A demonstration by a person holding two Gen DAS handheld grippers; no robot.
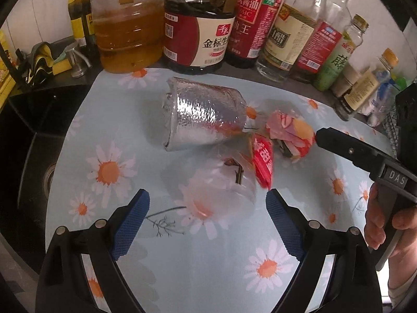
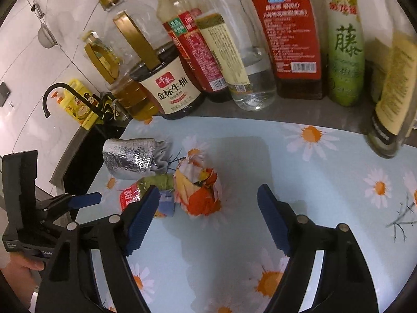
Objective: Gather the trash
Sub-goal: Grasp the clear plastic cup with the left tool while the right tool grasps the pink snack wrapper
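Trash lies on the daisy-print tablecloth (image 1: 198,266). A silver foil insulated pouch (image 1: 203,114) lies on its side; it also shows in the right wrist view (image 2: 127,157). A clear plastic cup (image 1: 219,195) lies just ahead of my open left gripper (image 1: 207,203). A red snack wrapper (image 1: 263,164) touches the cup; the right wrist view shows it too (image 2: 130,195). A crumpled pink-orange wrapper (image 1: 289,133) lies to the right, just ahead of my open right gripper (image 2: 208,203) in the right wrist view (image 2: 199,190). Both grippers are empty.
Oil, soy sauce and vinegar bottles (image 1: 198,34) line the back of the counter (image 2: 294,41). A black sink (image 1: 34,135) with a black faucet (image 2: 56,95) lies left of the cloth. The right gripper's body (image 1: 365,156) reaches in from the right.
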